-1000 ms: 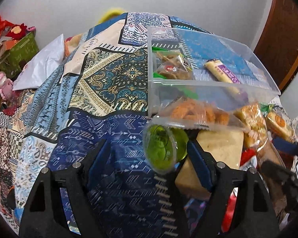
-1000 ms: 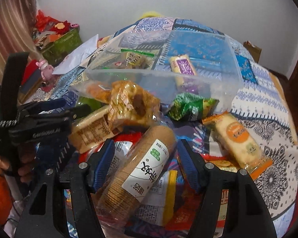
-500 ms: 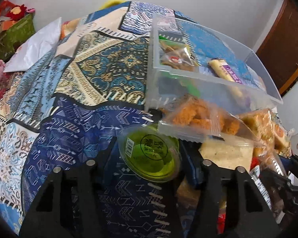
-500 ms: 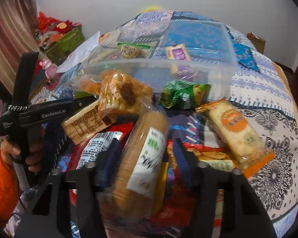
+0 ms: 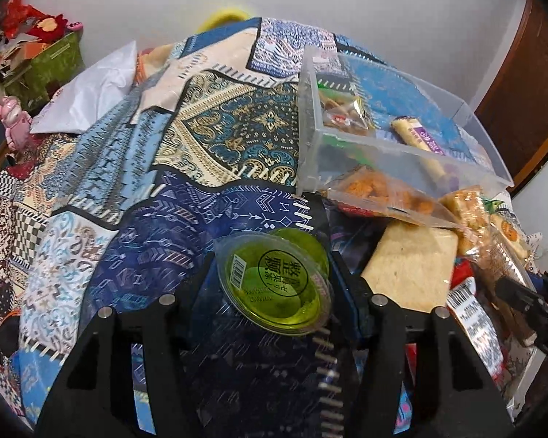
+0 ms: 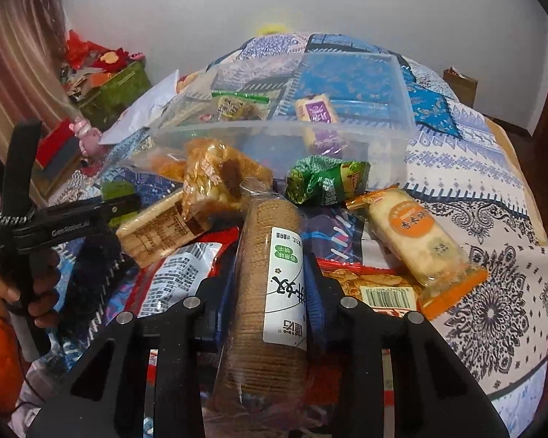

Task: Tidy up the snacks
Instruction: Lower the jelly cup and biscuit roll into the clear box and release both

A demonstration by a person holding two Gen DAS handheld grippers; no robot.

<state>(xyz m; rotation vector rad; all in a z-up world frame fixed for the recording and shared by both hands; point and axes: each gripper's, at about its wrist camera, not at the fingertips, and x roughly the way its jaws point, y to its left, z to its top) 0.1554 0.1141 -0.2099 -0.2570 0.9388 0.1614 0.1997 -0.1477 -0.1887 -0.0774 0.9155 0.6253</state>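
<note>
My left gripper (image 5: 274, 277) is shut on a green jelly cup (image 5: 274, 284), held tilted above the blue patterned bedspread. My right gripper (image 6: 270, 273) is shut on a long sleeve of brown biscuits (image 6: 270, 284) with a white and green label, lifted over the snack pile. A clear plastic bin (image 6: 402, 120) stands behind the pile and holds a nut packet (image 6: 237, 104) and a purple-labelled roll (image 6: 316, 111). The bin also shows in the left wrist view (image 5: 310, 138).
Loose snacks lie before the bin: a green packet (image 6: 325, 182), an orange rice-cracker pack (image 6: 420, 244), a caramel puff bag (image 6: 215, 175), a flat cracker pack (image 6: 157, 233). The left hand-held gripper (image 6: 54, 233) is at the left. A white bag (image 5: 87, 91) lies far left.
Both grippers closed on their items and lifted them: the jelly cup turned lid-up between the left fingers, and the biscuit sleeve swung upright between the right fingers.
</note>
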